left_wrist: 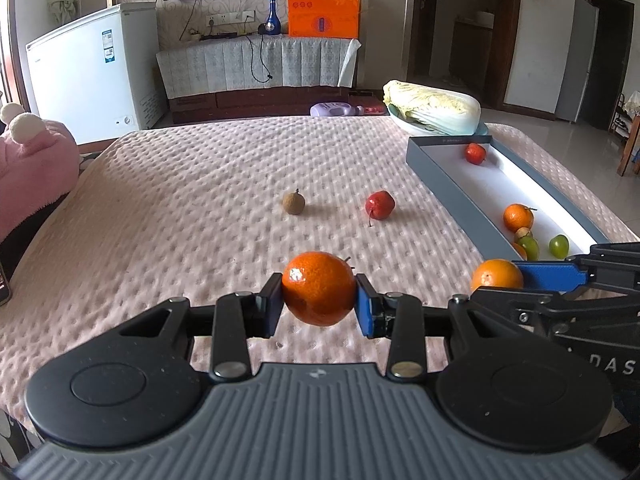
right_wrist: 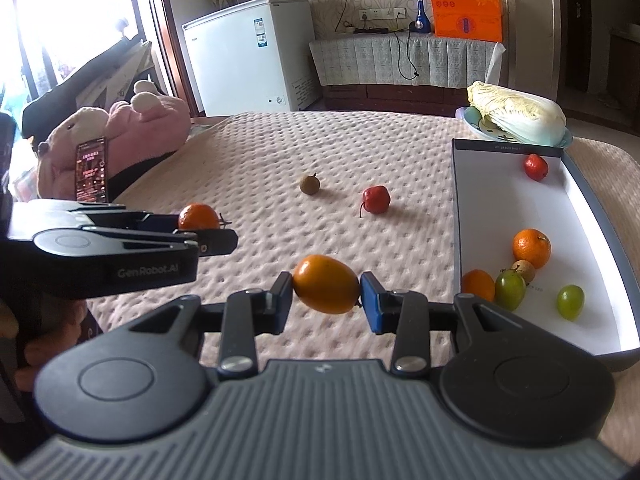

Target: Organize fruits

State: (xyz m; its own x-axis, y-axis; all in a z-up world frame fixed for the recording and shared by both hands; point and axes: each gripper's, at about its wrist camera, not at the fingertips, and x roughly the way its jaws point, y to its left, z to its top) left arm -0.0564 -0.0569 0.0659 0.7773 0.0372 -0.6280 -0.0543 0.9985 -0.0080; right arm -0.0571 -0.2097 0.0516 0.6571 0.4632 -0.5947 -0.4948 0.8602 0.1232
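Observation:
My left gripper (left_wrist: pixel 318 300) is shut on a round orange tangerine (left_wrist: pixel 319 288), lifted above the pink quilted cover (left_wrist: pixel 200 184). My right gripper (right_wrist: pixel 326 294) is shut on a second, oval orange fruit (right_wrist: pixel 326 283); in the left wrist view that fruit (left_wrist: pixel 497 275) shows at the right. A brown longan (left_wrist: pixel 294 203) and a red fruit (left_wrist: pixel 379 205) lie loose on the cover ahead. The grey-sided white tray (right_wrist: pixel 516 208) to the right holds a red fruit (right_wrist: pixel 535 166), an orange (right_wrist: pixel 532 247), another orange (right_wrist: pixel 479 283), a longan and two green grapes (right_wrist: pixel 570 301).
A napa cabbage (left_wrist: pixel 432 107) on a plate sits behind the tray. A pink plush toy (right_wrist: pixel 120 136) and a lit phone (right_wrist: pixel 93 170) are at the left edge. Beyond the bed stand a white freezer (left_wrist: pixel 96 72) and an orange box (left_wrist: pixel 323 7).

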